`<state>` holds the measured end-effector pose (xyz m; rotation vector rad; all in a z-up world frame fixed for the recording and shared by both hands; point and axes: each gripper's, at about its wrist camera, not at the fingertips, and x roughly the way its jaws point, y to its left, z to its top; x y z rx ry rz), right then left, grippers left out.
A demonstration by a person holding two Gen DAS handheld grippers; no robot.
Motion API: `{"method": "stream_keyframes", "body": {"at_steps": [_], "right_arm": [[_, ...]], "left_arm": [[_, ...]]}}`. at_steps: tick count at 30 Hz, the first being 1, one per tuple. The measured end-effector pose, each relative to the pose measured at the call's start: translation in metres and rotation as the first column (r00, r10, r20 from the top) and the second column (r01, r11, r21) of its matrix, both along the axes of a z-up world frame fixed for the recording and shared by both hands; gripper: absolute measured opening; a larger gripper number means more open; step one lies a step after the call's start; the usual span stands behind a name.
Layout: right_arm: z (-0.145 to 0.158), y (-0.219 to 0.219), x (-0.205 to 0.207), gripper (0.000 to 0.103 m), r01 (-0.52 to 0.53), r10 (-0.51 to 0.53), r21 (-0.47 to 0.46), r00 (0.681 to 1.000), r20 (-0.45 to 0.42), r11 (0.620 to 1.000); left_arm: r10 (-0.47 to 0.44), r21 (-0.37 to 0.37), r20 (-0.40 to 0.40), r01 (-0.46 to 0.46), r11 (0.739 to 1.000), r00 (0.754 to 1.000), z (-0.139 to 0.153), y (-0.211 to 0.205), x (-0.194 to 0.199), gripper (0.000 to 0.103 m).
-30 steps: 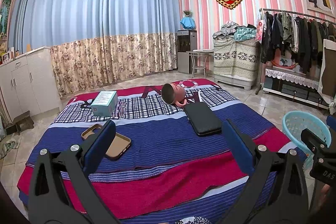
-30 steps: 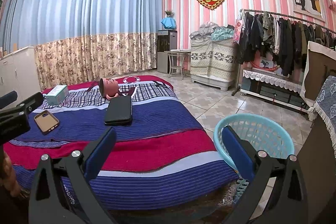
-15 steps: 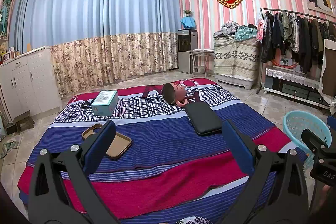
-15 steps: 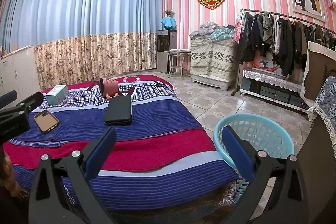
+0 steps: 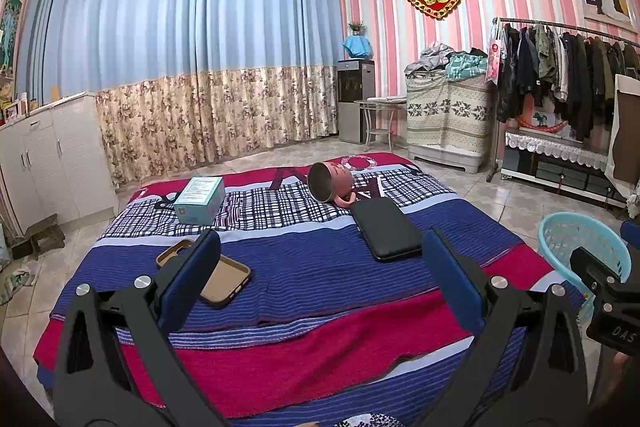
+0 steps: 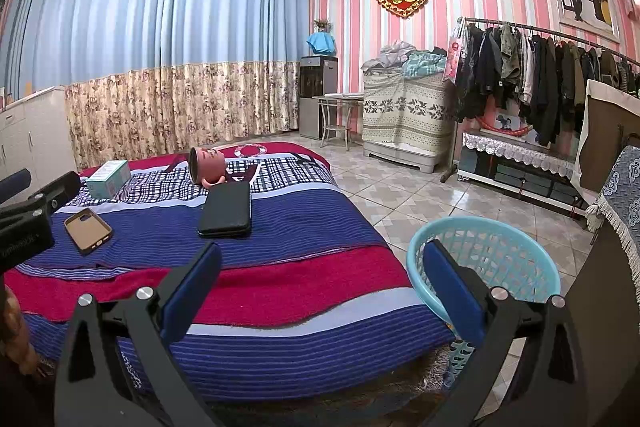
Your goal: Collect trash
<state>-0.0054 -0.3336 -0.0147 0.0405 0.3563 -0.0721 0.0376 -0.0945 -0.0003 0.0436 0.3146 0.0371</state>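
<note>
On the striped bed cover lie a teal box, a tan phone case, a pink mug on its side and a black case. My left gripper hangs open over the bed's near part, holding nothing. My right gripper is open too, above the bed's right front corner, with a light blue basket on the floor just beyond its right finger. The same box, phone case, mug and black case appear in the right wrist view.
Tiled floor runs along the bed's right side. A clothes rack, a covered chest and a small table line the striped wall. White cabinets stand left. The basket sits right of the bed.
</note>
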Motion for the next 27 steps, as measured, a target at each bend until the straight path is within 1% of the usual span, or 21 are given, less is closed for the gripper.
{"method": "stream_keyframes", "body": {"at_steps": [27], "right_arm": [[-0.0001, 0.0013, 0.0007, 0.098, -0.001, 0.001, -0.002, 1.0, 0.0, 1.0]], "left_arm": [[-0.003, -0.013, -0.004, 0.003, 1.0, 1.0, 0.003, 0.0013, -0.0047, 0.098]]}}
